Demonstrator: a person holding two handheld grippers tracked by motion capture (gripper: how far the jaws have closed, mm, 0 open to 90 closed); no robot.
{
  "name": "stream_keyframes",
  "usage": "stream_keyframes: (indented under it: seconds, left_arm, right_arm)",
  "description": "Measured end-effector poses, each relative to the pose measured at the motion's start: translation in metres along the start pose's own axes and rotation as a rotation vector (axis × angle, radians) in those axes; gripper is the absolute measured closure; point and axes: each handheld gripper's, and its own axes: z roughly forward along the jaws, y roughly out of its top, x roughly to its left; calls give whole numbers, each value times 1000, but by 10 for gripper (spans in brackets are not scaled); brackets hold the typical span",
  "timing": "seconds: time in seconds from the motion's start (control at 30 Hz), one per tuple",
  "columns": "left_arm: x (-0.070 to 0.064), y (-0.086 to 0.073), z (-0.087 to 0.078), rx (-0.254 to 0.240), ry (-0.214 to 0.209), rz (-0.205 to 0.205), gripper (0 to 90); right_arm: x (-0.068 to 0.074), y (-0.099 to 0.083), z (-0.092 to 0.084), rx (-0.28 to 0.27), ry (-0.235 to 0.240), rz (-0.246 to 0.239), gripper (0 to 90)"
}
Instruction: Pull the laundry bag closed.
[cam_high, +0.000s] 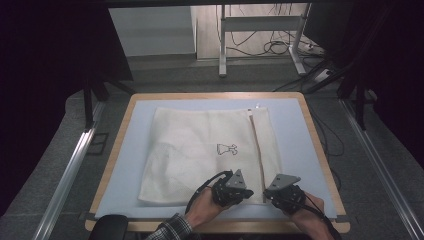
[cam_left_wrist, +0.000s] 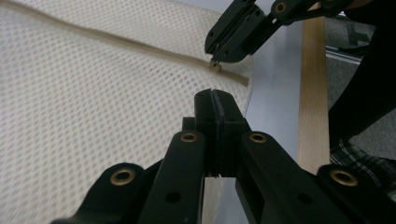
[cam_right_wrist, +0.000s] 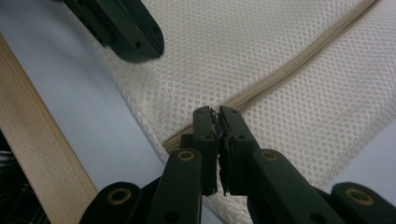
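Your right gripper (cam_right_wrist: 218, 116) clamps the zipper pull (cam_left_wrist: 215, 66) at lower right of the mesh laundry bag (cam_high: 200, 145), while your left gripper (cam_left_wrist: 215, 100), jaws closed and empty, pins fabric beside it for unzipping.

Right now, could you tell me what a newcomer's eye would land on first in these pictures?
First, the cream mesh laundry bag lying flat across the pale blue mat of the wooden-edged table, with a small dark figure printed near its middle. Next, its tan zipper running along the bag's right side. At the near end of that zipper, the left gripper and the right gripper meet, both shut, the right one at the zipper pull.
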Motion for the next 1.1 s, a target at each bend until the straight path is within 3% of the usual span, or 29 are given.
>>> stream_keyframes:
  seconds: [0.1, 0.47, 0.63, 0.8, 0.97, 1.1]
  left_arm:
    - [-3, 3, 7, 12, 2, 19, 895]
    - [-9, 5, 28, 46, -3, 25, 896]
    - [-4, 2, 29, 26, -45, -33, 896]
    - [-9, 0, 28, 32, -5, 33, 897]
    - [-10, 0, 28, 31, 3, 47, 898]
    - [-11, 0, 28, 28, 12, 58, 897]
  right_arm:
    - [0, 0, 0, 0, -1, 1, 845]
    - [0, 0, 0, -1, -1, -1, 847]
    - [1, 1, 1, -1, -3, -12, 848]
    - [0, 1, 1, -5, -11, -23, 852]
    - [0, 2, 1, -16, -31, -49, 855]
    - [-4, 2, 3, -22, -26, -39, 854]
